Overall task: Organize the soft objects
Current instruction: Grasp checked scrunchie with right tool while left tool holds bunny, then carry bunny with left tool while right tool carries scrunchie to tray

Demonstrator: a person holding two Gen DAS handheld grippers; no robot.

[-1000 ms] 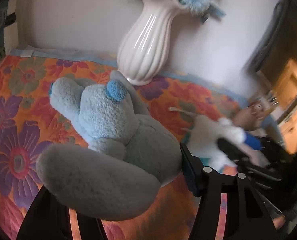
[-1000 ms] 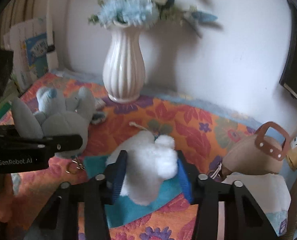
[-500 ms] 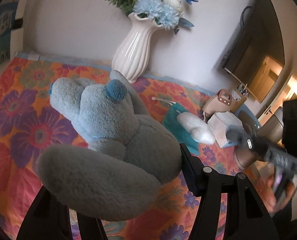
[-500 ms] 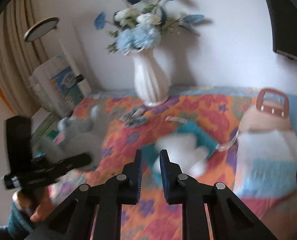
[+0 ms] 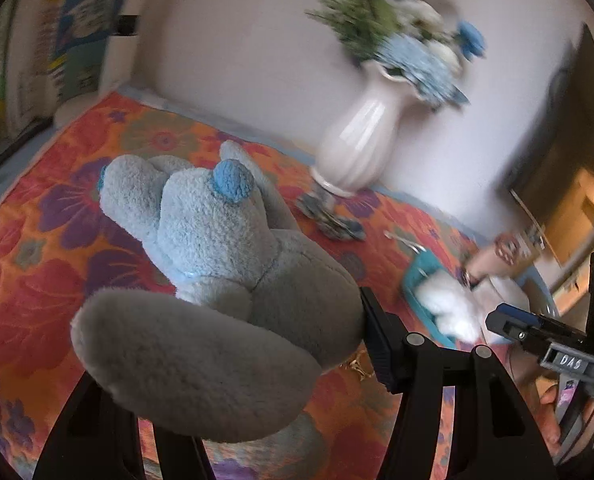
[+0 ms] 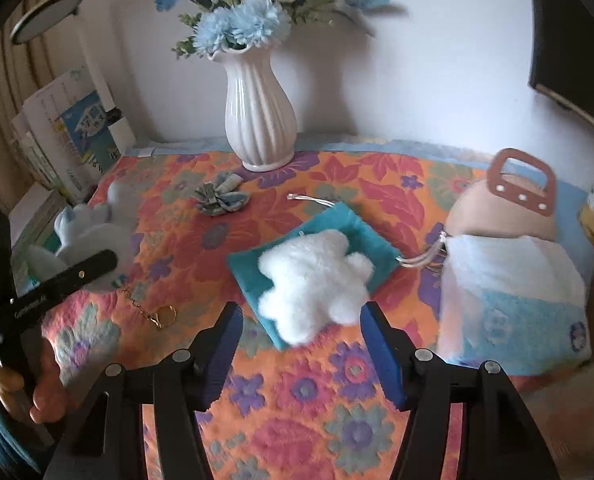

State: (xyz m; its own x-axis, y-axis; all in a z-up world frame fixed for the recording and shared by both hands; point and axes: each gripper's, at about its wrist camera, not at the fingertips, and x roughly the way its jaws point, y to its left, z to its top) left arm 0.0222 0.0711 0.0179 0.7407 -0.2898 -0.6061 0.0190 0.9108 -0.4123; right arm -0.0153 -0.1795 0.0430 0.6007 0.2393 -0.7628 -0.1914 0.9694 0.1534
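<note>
Two soft toys are in play here: the grey-blue plush (image 5: 217, 280) is clamped in the left tool (image 5: 233, 344), lifted off the floral cloth (image 5: 57, 208) covering the tabletop, with its gold key chain (image 6: 153, 312) trailing down onto the cloth. The white fluffy plush (image 6: 317, 276) lies on a teal pouch (image 6: 337, 224) near the middle of the tabletop, just ahead of the right tool (image 6: 301, 340), whose jaws have just been opening and now stand apart with nothing pinched between them. Behind sit a small fabric flower (image 6: 221, 198) and a white ribbed vase (image 6: 259, 120) of blue and white flowers by the wall. Off to the right, a beige bag (image 6: 505, 216) rests against a white and light-blue soft bundle (image 6: 517, 300).
</note>
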